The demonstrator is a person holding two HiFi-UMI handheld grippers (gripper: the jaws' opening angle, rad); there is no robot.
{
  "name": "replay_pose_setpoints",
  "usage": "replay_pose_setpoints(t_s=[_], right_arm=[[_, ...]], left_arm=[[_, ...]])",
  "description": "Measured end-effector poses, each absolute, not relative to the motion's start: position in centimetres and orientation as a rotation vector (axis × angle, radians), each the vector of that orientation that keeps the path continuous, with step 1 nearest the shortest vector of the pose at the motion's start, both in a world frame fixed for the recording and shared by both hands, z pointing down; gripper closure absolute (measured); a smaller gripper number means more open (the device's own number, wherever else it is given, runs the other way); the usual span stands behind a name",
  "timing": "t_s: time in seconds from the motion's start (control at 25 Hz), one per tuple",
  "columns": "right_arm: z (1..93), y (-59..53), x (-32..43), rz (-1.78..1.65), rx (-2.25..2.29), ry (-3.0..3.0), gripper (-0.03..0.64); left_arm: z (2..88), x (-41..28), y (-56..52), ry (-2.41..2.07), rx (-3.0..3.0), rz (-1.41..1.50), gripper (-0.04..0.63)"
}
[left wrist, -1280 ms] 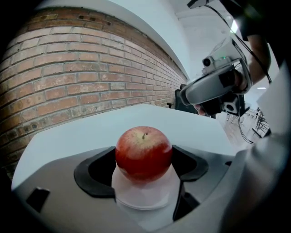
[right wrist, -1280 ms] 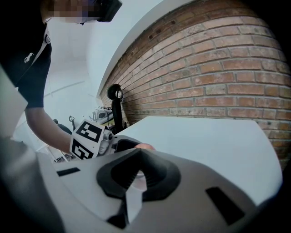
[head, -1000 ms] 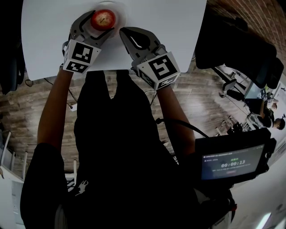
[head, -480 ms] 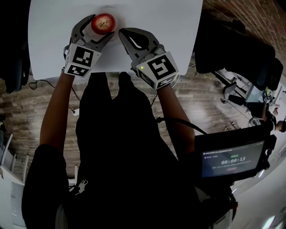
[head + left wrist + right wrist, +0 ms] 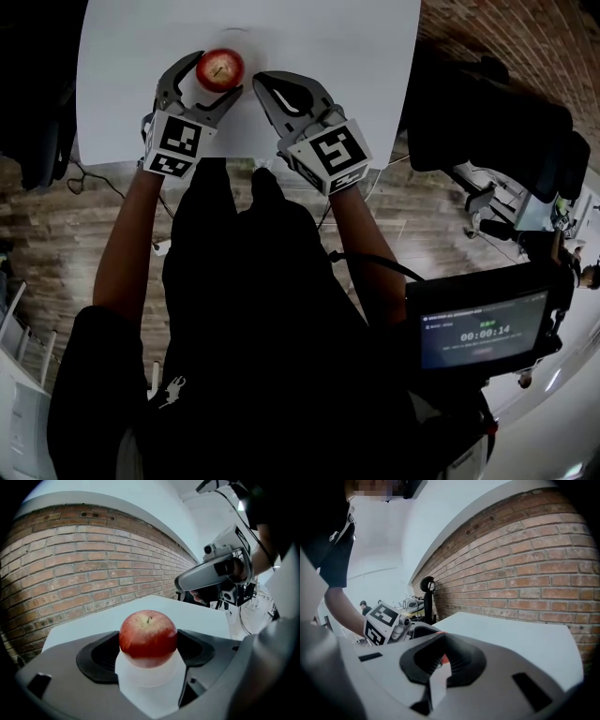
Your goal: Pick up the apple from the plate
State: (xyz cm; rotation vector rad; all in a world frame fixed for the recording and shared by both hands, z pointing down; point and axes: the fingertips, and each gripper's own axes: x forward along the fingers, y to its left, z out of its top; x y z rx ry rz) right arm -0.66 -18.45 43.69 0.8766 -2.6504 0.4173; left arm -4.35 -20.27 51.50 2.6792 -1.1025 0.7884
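Left gripper [image 5: 216, 75] is clamped on the apple [image 5: 148, 634], centred between the jaws over the white table [image 5: 356, 56]. The plate [image 5: 246, 32] is washed out, so we can't tell if the apple is clear of it. We'd lift straight up with a steady squeeze and leave the right gripper [image 5: 437, 660], closed and empty, parked alongside.

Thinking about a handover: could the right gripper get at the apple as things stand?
Probably not cleanly: the left gripper is closed on the apple, its jaws covering both sides, and the right gripper sits beside it with jaws together.
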Motion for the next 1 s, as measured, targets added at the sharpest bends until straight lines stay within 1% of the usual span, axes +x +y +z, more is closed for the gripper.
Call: replay_pose_setpoints(t_s=[1.0], right_arm=[[38.9, -16.7, -0.4, 0.332, 0.879, -2.735, 0.612]], left_arm=[[45.8, -4.8, -17.9, -1.243, 2.67, 0.751, 0.216]])
